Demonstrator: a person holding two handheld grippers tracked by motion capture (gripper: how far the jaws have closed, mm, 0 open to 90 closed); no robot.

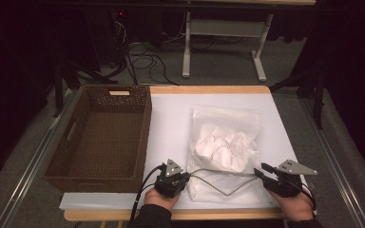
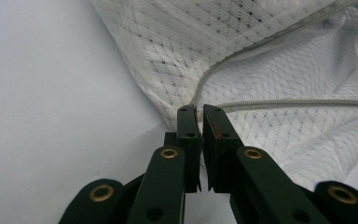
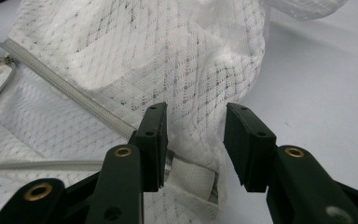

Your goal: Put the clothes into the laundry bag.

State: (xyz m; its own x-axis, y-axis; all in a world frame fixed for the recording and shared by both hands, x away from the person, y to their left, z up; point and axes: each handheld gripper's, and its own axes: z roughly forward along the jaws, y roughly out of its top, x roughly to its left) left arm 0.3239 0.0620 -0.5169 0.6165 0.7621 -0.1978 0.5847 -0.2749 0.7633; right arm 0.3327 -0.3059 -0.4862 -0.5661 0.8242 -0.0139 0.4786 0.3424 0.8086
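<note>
my left tongs (image 2: 199, 111) are pinching the mesh bag's (image 1: 223, 142) zipper (image 2: 279, 103), right tongs (image 3: 193, 116) hang released around its corner.

Looks like a lab: dark room, black curtains (image 1: 9, 71), loose cables on the floor (image 1: 145, 61), white-legged work table (image 1: 223, 28) behind.

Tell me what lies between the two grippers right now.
In the high view, the mesh bag's near edge with its open grey zipper spans from the left gripper to the right gripper.
</note>
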